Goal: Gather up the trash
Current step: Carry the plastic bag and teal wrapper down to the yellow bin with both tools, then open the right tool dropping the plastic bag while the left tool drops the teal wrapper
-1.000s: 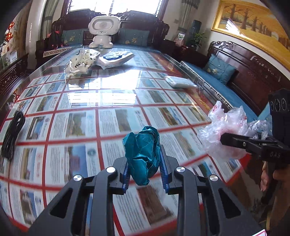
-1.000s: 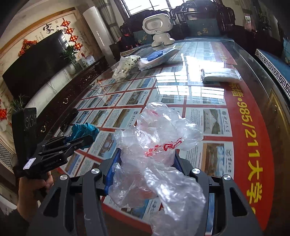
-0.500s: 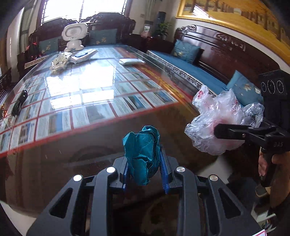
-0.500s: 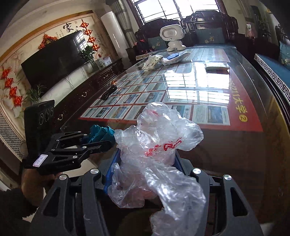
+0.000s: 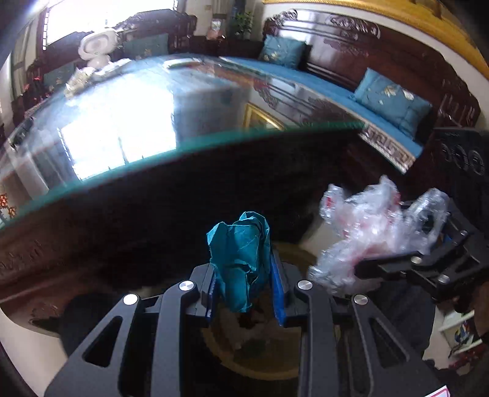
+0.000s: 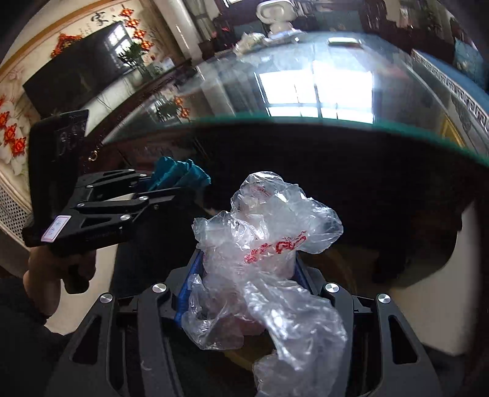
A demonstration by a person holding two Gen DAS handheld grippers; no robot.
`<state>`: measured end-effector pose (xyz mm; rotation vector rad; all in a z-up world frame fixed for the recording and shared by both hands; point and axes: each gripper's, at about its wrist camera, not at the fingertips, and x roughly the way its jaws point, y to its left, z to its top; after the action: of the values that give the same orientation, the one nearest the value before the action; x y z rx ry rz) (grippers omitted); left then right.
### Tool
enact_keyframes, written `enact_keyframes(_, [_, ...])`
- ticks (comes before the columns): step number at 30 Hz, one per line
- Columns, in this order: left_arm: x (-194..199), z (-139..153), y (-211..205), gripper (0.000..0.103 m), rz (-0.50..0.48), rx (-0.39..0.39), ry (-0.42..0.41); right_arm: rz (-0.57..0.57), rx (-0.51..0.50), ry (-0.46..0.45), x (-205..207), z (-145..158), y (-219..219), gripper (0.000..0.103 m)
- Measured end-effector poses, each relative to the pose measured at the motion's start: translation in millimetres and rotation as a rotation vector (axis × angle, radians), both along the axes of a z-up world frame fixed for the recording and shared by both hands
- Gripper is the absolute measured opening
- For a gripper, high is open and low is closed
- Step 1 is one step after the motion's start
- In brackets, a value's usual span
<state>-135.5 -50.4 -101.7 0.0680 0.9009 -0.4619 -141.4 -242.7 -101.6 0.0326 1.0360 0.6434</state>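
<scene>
a: what is the left gripper holding?

b: it is pinching a teal paper wad between its blue pads. the wad is sticking up above the fingertips. in the right view the same wad is showing at the tip of that gripper, and a hand is holding the handle.

a: and the right gripper?

b: it is gripping a clear plastic bag with red print. the jaws are standing fairly wide around the crumpled bag. part of the bag is hanging over the gripper body toward the camera.

a: where are both things now?

b: both are in the air, in front of and lower than the edge of the glass table. the bag is just to the right of the wad, not touching it. a round yellowish thing is lying below the left gripper, but it is too blurred to say what it is.

a: anything still on the table?

b: some pale items are lying at the far end near a white robot figure.
</scene>
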Motion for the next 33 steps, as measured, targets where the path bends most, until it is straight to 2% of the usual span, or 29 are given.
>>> enact_keyframes(3, [-6.8,-21.7,-4.7,0.029,-0.017,0.000,0.047,-0.041,-0.016,0.062,0.4,-23.4,-7.0,0.060])
enact_keyframes(4, [-8.9,-28.8,-5.4,0.029,-0.021,-0.003,0.063,-0.057,-0.038,0.067,0.0,-30.8,-8.3,0.069])
enact_keyframes(6, [-13.5,-40.7,-6.3,0.029,-0.022,-0.009,0.093,-0.066,-0.086,0.068,1.6,-39.8,-9.1,0.077])
enact_keyframes(8, [-18.1,-50.0,-6.8,0.029,-0.028,-0.006,0.113,-0.067,-0.100,0.080,1.0,-47.8,-11.8,0.077])
enact_keyframes(11, [-21.5,-59.9,-7.0,0.029,-0.032,-0.010,0.140,-0.070,-0.067,0.104,2.1,-53.3,-13.8,0.077])
enact_keyframes(19, [-17.9,-74.8,-26.0,0.031,-0.060,-0.010,0.184,-0.109,-0.018,0.088,-6.1,-49.2,-35.3,0.077])
enact_keyframes(20, [-18.2,-77.8,-29.9,0.035,-0.071,-0.012,0.195,-0.117,-0.016,0.088,-6.4,-47.8,-35.6,0.077])
enact_keyframes(22, [-17.8,-81.4,-36.8,0.057,-0.090,-0.019,0.203,-0.126,-0.006,0.085,-5.3,-45.1,-42.5,0.077])
enact_keyframes(23, [-18.5,-82.5,-39.8,0.076,-0.094,-0.023,0.203,-0.134,-0.010,0.078,-5.2,-43.3,-44.7,0.077])
enact_keyframes(24, [-20.2,-82.8,-42.6,0.079,-0.097,-0.025,0.200,-0.138,-0.013,0.076,-5.6,-42.4,-45.7,0.077])
enact_keyframes(33, [-16.9,-78.3,-51.5,0.079,-0.106,-0.015,0.189,-0.148,0.002,0.066,-6.5,-38.5,-56.3,0.077])
